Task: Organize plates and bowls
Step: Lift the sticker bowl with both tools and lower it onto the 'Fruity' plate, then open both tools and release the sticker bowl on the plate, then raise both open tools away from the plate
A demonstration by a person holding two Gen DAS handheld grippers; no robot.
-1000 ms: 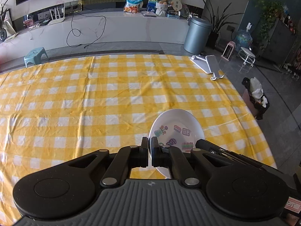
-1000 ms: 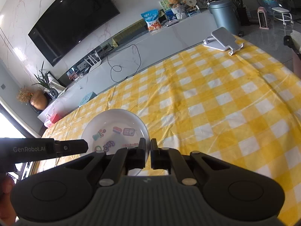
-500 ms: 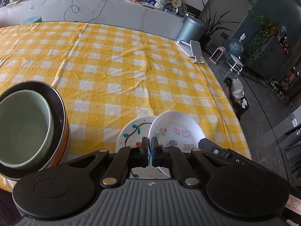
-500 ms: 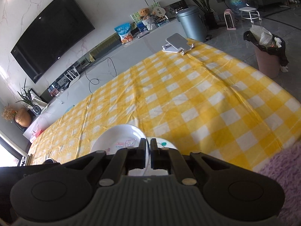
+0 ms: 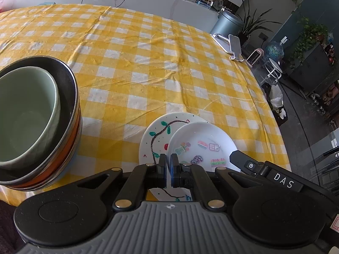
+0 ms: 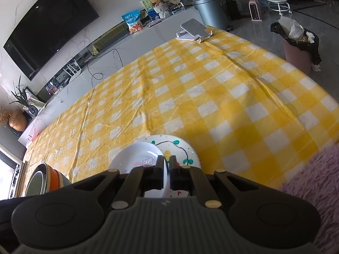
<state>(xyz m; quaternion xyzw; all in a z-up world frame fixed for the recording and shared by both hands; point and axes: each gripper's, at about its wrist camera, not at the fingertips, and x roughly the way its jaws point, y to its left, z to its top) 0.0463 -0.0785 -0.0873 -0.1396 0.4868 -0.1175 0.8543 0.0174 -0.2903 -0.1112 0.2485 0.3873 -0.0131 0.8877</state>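
**White sticker-printed plate held by both grippers over the vine-painted plate**

The small white plate with colourful cartoon prints (image 5: 201,146) sits tilted above a larger round white plate painted with a dark vine and green leaves (image 5: 157,134), close to the near edge of the table, towards its right corner. The painted plate lies flat on the yellow-and-white checked tablecloth (image 5: 148,63). The left gripper (image 5: 168,168) has its black jaws pressed together on the printed plate's near-left rim. The right gripper (image 6: 166,170) pinches the rim on the opposite side, its jaws likewise squeezed tight on the thin edge. Whether the printed plate already rests on the painted one or hangs just above it, I cannot tell.

At the near left corner stands a stack of bowls: a pale green ceramic bowl (image 5: 25,114) nested in a dark metal-rimmed bowl (image 5: 67,97), with an orange bowl (image 5: 70,148) beneath. A grey phone stand (image 5: 232,45) sits at the far right edge.
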